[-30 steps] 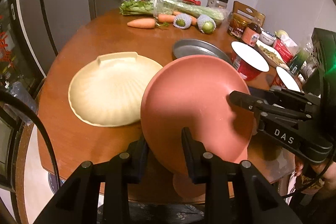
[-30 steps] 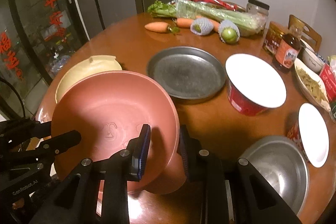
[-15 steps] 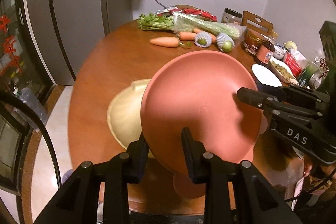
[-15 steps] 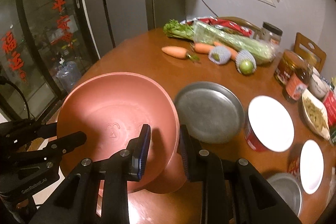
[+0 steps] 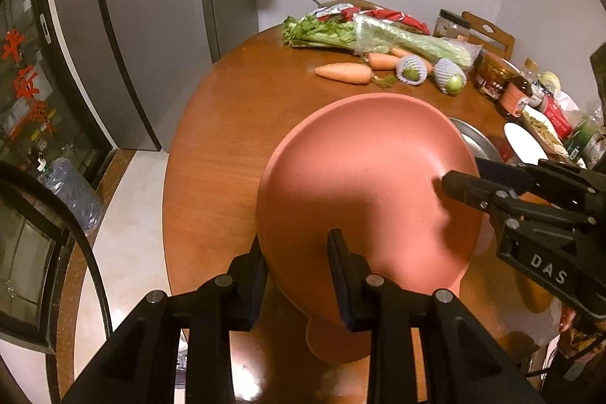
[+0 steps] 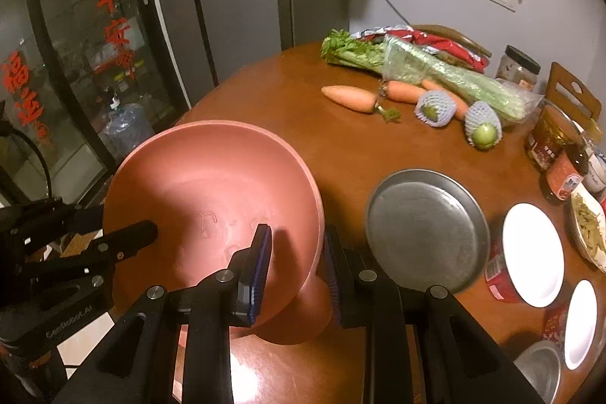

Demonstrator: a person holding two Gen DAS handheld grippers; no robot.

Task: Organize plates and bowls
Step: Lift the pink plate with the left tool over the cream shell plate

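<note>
Closest in, both grippers are clamped on the rim of one pink bowl (image 5: 363,184), each with one finger inside and one outside the wall. The left gripper (image 5: 297,267) pinches the edge nearest its own camera; the right gripper (image 6: 297,264) does the same on the opposite edge. The bowl hangs between them above the near edge of the round wooden table (image 5: 235,124), clear of the tabletop.

The left wrist view takes in the bowl's smooth inner face almost head-on, with the right gripper's fingers (image 5: 466,186) reaching in from that view's right side, and the bowl's round foot (image 5: 333,343) poking out below. The right wrist view adds what the other lacks: a faint embossed mark (image 6: 212,222) on the bowl's floor, the foot's flared side just beyond its own fingers, and the left gripper's fingers (image 6: 128,237) coming in from the left.

The bowl is tilted, its mouth turned toward the left gripper's camera and its foot toward the near table edge. Being round, it has no long axis to speak of across the rim.

Just beyond the right gripper, to its right, lies a grey metal plate (image 6: 424,226), fully shown there but only a sliver past the bowl's rim in the left view. Farther right stand two white-lidded cups (image 6: 530,252). Farthest away lie carrots (image 6: 352,97), two netted green fruits (image 6: 435,108) and a bunch of celery (image 6: 435,70).
</note>
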